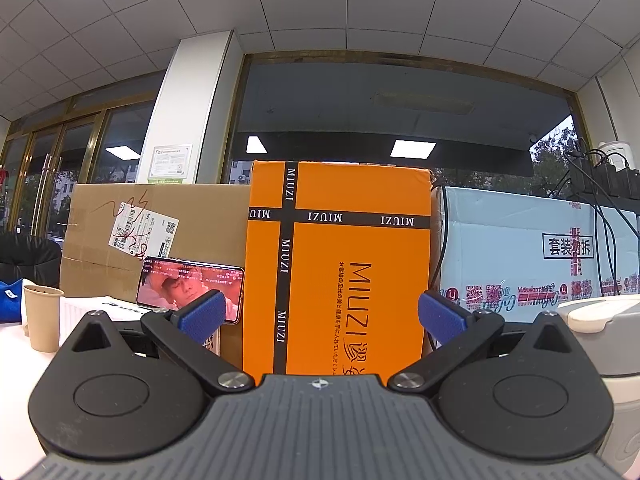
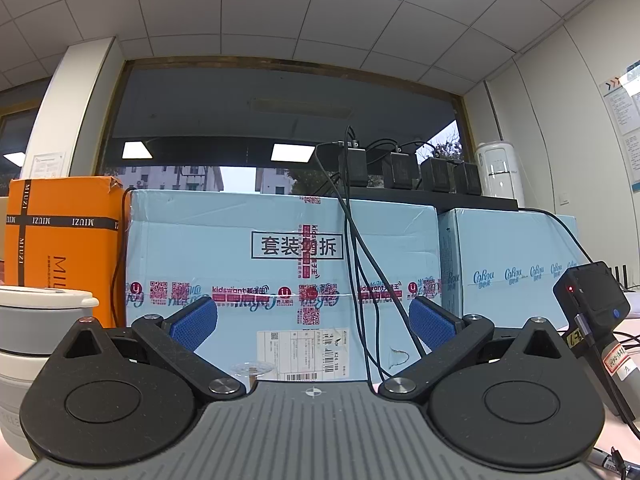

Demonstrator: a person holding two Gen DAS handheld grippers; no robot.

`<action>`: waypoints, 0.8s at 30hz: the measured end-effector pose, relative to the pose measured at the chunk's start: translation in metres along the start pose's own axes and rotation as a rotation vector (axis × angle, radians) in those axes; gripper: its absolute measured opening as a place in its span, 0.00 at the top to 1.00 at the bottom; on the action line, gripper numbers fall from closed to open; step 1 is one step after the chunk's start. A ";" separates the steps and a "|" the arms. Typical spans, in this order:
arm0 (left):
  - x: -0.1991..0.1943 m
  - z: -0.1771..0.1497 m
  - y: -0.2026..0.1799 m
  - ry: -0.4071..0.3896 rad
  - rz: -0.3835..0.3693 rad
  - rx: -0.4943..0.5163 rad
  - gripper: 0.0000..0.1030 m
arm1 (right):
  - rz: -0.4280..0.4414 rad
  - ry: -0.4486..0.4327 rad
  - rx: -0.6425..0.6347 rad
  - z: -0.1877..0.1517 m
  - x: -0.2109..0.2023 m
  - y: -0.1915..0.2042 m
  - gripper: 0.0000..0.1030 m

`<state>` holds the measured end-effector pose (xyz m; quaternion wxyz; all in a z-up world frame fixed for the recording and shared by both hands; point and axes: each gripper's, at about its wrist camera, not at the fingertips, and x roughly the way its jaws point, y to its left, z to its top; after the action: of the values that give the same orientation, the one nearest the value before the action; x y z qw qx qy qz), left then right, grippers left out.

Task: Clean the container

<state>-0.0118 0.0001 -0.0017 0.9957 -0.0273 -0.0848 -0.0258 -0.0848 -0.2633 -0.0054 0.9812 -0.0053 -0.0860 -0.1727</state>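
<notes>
left tongs spread wide | right tongs likewise — container between

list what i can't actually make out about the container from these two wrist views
- Container, left wrist view: cut off by the right edge, and the left gripper body hides its base.
- Container, right wrist view: cut by the left edge; the right gripper covers its lower part.
- Its inside: lid on, dirt unseen.

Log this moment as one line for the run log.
left tongs open, empty | right tongs open, empty | grey lidded plastic container untouched between them | cleaning not started
</notes>
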 end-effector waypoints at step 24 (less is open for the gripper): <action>0.000 0.001 -0.002 -0.009 -0.007 0.004 0.00 | -0.007 -0.005 0.013 0.000 -0.001 -0.001 0.00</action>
<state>-0.0124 -0.0014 -0.0004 0.9952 -0.0251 -0.0895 -0.0292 -0.0859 -0.2640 -0.0058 0.9804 0.0008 -0.0896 -0.1753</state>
